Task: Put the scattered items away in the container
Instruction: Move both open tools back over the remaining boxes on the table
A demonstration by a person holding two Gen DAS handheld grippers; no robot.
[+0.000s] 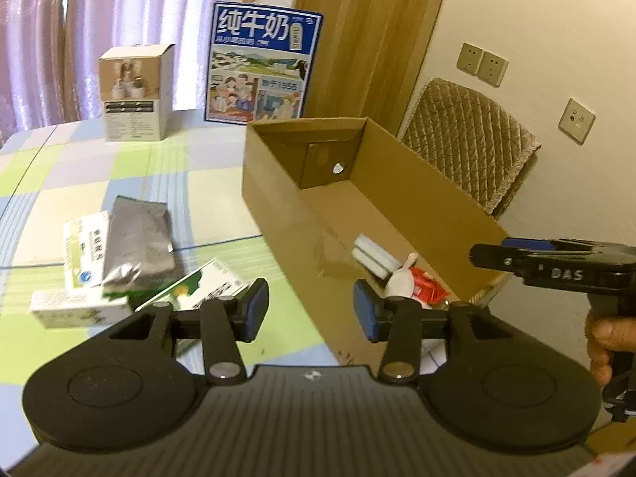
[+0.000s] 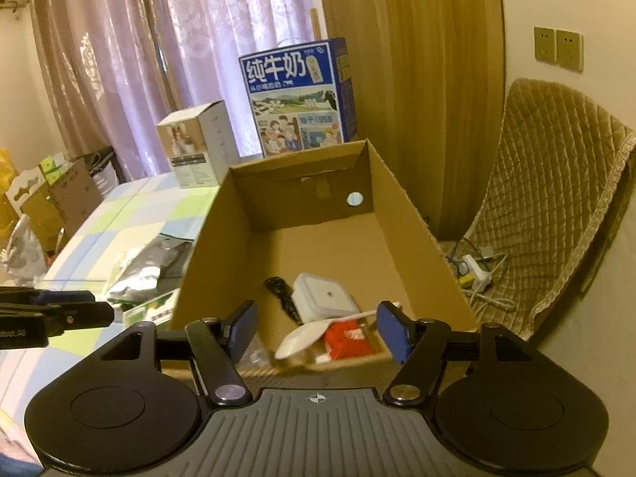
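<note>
The left hand-held gripper has its blue pads wide apart and holds nothing. The right hand-held gripper is spread wide and bare too, and it hangs over the near end of the cardboard box.

Just past the right one, inside the box, lie a white spoon, a red packet, a white square case and a black thing.

Ahead and to the left of the left one, a green and white box, a silver bag and two more small boxes wait in a pile on the worktop.

The silver bag looks slippery and floppy, so it may slide out of the pads. It lies on top of the small boxes, so a tug could knock them away. A low swing may bump the box wall.
</note>
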